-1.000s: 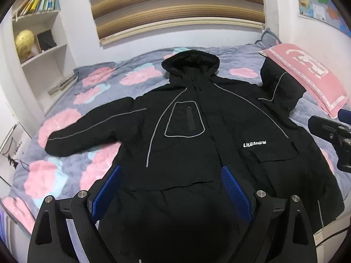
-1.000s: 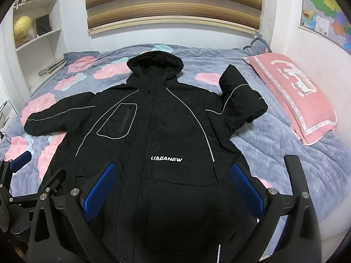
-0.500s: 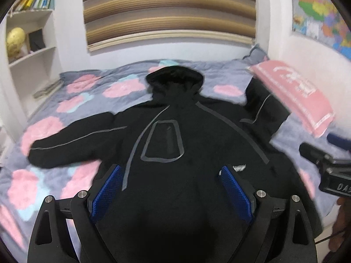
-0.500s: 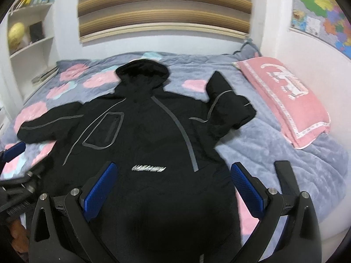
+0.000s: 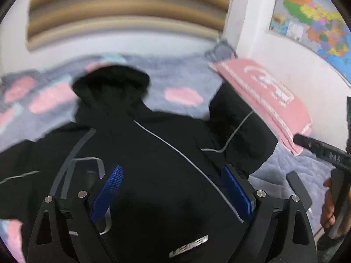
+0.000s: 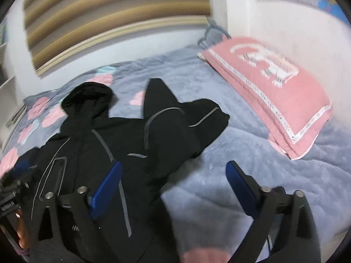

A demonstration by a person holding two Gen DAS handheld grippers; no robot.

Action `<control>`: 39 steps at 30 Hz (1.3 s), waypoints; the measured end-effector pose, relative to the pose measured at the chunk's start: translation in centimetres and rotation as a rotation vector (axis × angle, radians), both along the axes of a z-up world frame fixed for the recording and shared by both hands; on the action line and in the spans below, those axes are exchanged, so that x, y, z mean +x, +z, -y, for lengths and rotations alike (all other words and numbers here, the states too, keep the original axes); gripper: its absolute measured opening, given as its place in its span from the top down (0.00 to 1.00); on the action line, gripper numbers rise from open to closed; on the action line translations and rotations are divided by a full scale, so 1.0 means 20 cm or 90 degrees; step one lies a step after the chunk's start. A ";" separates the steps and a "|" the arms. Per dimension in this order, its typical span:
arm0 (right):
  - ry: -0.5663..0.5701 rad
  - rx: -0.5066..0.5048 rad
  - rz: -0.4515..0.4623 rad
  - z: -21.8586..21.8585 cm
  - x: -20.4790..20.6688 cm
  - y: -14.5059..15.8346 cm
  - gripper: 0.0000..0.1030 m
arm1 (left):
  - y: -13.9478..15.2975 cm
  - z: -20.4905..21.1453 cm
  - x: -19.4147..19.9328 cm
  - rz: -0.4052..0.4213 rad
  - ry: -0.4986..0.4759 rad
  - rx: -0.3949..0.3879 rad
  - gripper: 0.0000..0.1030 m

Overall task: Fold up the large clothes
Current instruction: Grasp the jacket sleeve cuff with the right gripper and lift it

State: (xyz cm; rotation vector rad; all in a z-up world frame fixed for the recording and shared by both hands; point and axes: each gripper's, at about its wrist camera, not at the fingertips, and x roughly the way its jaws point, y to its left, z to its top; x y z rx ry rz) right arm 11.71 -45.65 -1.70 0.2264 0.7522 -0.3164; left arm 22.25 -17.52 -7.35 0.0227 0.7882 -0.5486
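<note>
Black jacket (image 6: pixel 122 153) lies spread face-up across the bed (image 6: pixel 230 175), one sleeve (image 6: pixel 186 127) doubled over near the pillow-side edge; both tools, left (image 5: pixel 173 188) and right (image 6: pixel 175 186), have pads apart and empty, the right's just narrowing, so folding seems barely begun and the next move calls for gripping that sleeve.

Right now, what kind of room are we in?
Most likely a bedroom: a bed with a grey quilt patterned with pink flowers, a pink embroidered pillow by the wall, and a black hooded jacket spread across it.

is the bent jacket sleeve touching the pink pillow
Apart. The right wrist view shows bare blue-grey blanket between the sleeve cuff and the pink pillow.
</note>
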 end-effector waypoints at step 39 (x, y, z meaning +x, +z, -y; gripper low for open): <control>-0.121 0.001 -0.081 1.37 0.42 -0.14 0.73 | -0.29 0.98 0.53 -0.144 -0.086 0.086 0.11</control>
